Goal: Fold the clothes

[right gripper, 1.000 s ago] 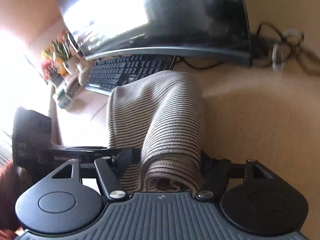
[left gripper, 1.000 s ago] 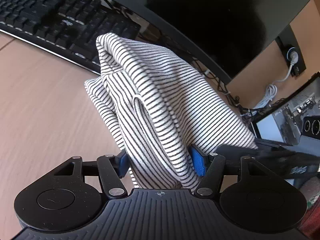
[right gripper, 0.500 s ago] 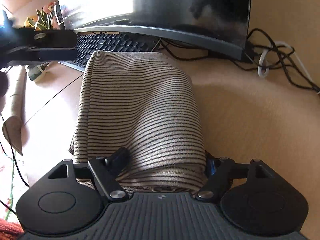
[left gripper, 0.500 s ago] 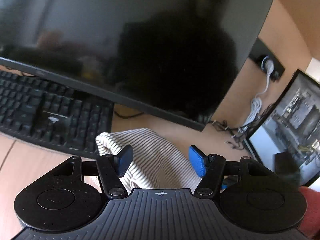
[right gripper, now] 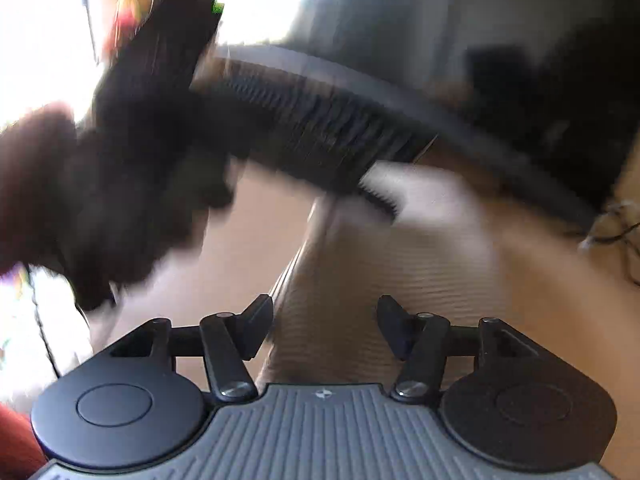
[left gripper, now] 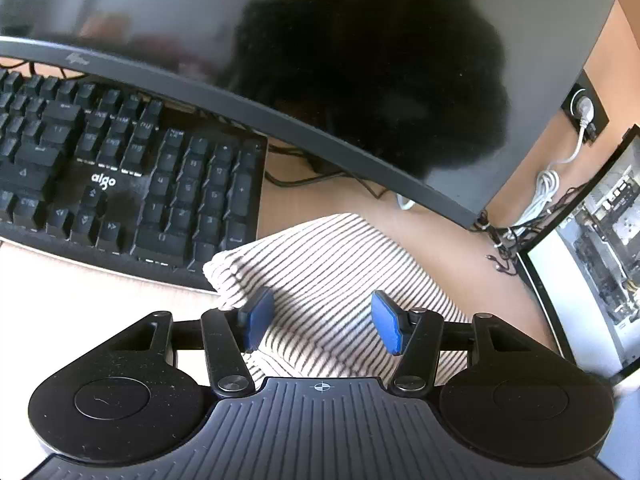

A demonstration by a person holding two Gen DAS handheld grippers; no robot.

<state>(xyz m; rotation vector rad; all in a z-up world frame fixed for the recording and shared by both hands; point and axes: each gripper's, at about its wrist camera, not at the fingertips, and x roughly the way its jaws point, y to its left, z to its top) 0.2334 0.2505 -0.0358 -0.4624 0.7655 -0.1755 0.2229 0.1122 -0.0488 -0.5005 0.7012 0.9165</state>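
Observation:
A white garment with thin black stripes lies folded in a bundle on the wooden desk, just right of the keyboard. My left gripper is open above its near part, blue pads apart, holding nothing. In the right wrist view the same garment shows blurred below my right gripper, which is open and empty. The left gripper and the hand holding it appear as a dark blur at the left of that view.
A black keyboard sits to the left of the garment. A large dark monitor stands behind. Cables and a second screen are at the right. The right wrist view is motion-blurred.
Both grippers let go of the striped garment and opened. The garment came down from the air onto the desk. Both grippers have pulled back and up from it; the right one is still moving.

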